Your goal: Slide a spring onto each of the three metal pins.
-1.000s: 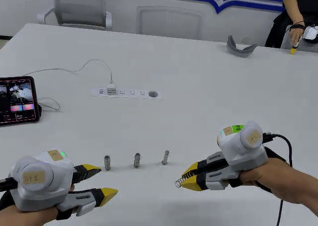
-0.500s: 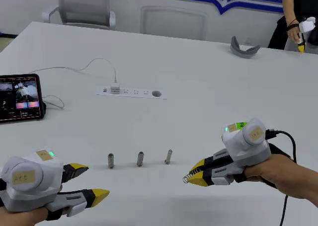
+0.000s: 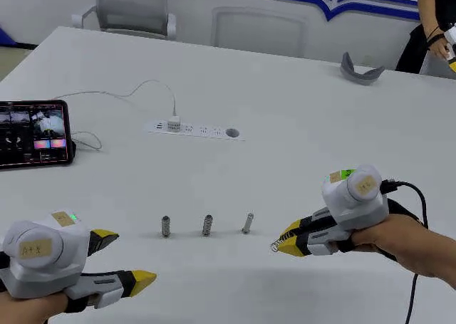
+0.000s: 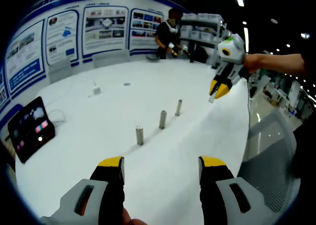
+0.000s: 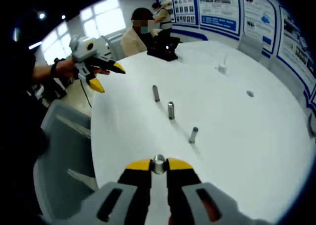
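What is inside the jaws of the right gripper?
The right gripper holds a spring; its end coils stick out past the tips. The rest, between the jaws, is covered.

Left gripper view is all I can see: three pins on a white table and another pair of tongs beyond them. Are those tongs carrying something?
Observer: Yes. In the head view the right tongs are shut on a spring, close to the right pin.
Operator: Do the pins wear springs yet?
Observer: The head view shows coils on the left pin and the middle pin; the right pin looks bare.
Operator: How does the spring sit?
Observer: In the right gripper view its round end sits between the shut tips.
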### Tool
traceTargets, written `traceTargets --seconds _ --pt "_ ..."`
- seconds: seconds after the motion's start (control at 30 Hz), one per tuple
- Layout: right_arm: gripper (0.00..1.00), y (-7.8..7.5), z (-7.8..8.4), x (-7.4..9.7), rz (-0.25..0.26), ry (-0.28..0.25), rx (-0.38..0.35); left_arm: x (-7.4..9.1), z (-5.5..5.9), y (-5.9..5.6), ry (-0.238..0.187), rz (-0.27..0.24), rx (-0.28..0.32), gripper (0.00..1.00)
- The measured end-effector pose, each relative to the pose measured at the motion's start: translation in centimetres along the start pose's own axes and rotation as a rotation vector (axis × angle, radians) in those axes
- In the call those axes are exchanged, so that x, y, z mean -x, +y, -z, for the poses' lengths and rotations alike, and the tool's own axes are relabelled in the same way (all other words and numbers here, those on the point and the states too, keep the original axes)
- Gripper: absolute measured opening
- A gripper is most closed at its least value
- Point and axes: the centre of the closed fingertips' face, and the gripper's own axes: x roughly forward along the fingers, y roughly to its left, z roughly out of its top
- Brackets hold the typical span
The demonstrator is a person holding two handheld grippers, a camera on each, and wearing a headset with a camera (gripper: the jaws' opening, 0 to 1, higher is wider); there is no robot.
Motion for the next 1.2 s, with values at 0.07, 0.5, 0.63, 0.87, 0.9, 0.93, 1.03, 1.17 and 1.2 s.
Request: traceTargets --seconds 0.07,0.5,0.63,0.87,0.9,0.93,1.03,1.17,1.2 --pt "0.12 -0.3 0.0 -0.3 0.003 0.006 0.004 0.1 0.1 0.2 -0.002 -0.006 0.006 0.63" --pt "0.13 -2.5 -0.1 -2.1 0.026 0.06 0.016 1.4 0.8 0.9 -0.014 -0.049 0.05 0.68" --pt "0.13 -3.2 -0.4 -2.6 0.028 0.066 0.022 1.6 1.0 1.1 -0.016 -0.055 0.058 0.68" --pt "0.13 -4.3 -1.3 -3.3 0.025 0.077 0.045 2.2 1.0 0.8 -0.026 -0.058 0.077 0.7" --pt "0.13 -4.6 -1.4 -3.4 0.027 0.077 0.046 2.2 1.1 0.8 -0.026 -0.059 0.079 0.7" --pt "0.13 -4.8 -1.6 -3.4 0.027 0.079 0.047 2.3 1.3 0.9 -0.025 -0.06 0.081 0.7" --pt "0.13 -5.3 -1.9 -3.6 0.024 0.083 0.054 2.4 1.4 0.7 -0.033 -0.054 0.093 0.72" --pt "0.13 -6.0 -2.3 -3.8 0.03 0.085 0.065 2.6 1.6 0.7 -0.034 -0.058 0.099 0.72" --pt "0.13 -6.1 -2.4 -3.9 0.028 0.084 0.064 2.6 1.6 0.7 -0.034 -0.059 0.099 0.72"
